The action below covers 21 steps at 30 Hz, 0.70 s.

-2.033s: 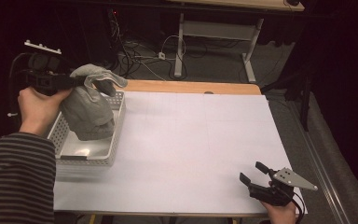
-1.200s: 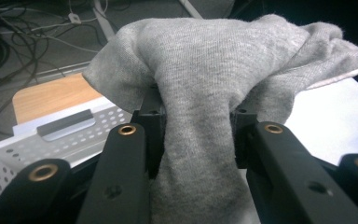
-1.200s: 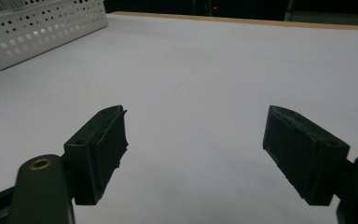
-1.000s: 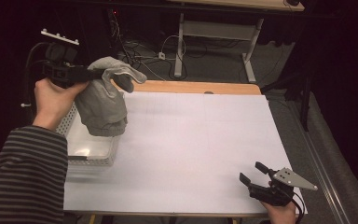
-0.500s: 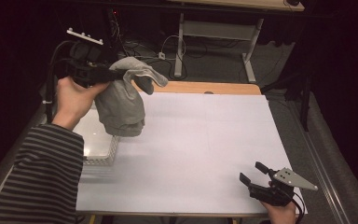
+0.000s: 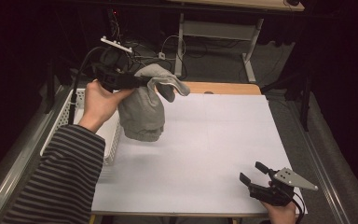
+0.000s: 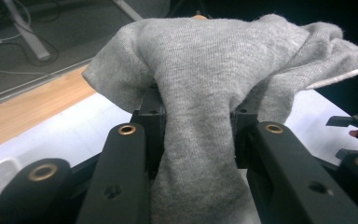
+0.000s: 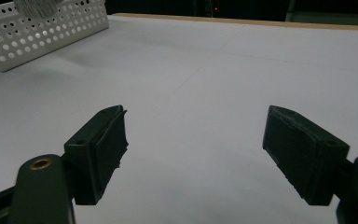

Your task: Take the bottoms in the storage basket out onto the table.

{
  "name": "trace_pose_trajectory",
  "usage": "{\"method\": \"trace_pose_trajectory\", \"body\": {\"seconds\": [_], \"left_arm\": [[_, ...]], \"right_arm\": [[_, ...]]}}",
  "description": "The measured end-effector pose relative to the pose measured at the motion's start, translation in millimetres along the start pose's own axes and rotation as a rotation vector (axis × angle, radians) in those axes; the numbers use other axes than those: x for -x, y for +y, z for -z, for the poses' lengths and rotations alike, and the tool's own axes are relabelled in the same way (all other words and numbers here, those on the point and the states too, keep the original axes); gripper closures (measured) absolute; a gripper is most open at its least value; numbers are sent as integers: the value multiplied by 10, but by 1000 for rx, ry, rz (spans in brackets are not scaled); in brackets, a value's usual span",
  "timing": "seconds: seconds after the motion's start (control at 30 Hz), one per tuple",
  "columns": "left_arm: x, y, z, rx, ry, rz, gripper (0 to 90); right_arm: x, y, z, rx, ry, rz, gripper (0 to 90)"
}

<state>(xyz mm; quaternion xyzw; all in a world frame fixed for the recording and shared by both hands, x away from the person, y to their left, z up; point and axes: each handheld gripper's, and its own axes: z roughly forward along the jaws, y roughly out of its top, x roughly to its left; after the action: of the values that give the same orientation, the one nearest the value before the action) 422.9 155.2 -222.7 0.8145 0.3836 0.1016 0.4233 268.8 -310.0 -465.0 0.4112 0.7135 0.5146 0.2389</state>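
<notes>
My left tool (image 6: 142, 82) is clamped on a grey garment (image 6: 144, 112), which I read as a sweatshirt or similar knit. In the left gripper view the fabric (image 7: 205, 93) is bunched between the two black jaws and drapes over them on both sides. In the high view the garment hangs clear in the air, above the near-left part of the white surface (image 6: 205, 154) and just beside the white perforated basket (image 6: 114, 140) at the surface's left edge.

My right tool (image 6: 256, 173) rests low at the near-right corner of the surface, jaws standing wide apart with nothing between them; the right gripper view shows bare surface (image 8: 191, 93) between the pads (image 8: 107, 140) and the basket (image 8: 37, 37) far off to the left.

Step in hand, by my judgement: carrying the garment out of the basket toward the open surface. The next move calls for lowering it onto the bare middle area and bringing the right tool over to take a second hold, so the cloth can be spread.

Not established: the garment's type and which part is gripped, since the folds hide collar, sleeves and hem. The basket's interior is mostly covered by my striped sleeve (image 6: 60, 177) and the hanging cloth, so I cannot tell whether anything else lies in it.
</notes>
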Motion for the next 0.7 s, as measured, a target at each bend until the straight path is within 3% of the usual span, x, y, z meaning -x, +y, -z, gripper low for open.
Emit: {"method": "trace_pose_trajectory", "body": {"seconds": [0.3, 0.7], "left_arm": [[157, 50, -250, -15, -31, -30, 653], [258, 75, -491, -25, -43, -53, 651]], "right_arm": [[4, 0, 4, 4, 0, -2, 225], [6, 0, 12, 7, 1, -2, 226]]}}
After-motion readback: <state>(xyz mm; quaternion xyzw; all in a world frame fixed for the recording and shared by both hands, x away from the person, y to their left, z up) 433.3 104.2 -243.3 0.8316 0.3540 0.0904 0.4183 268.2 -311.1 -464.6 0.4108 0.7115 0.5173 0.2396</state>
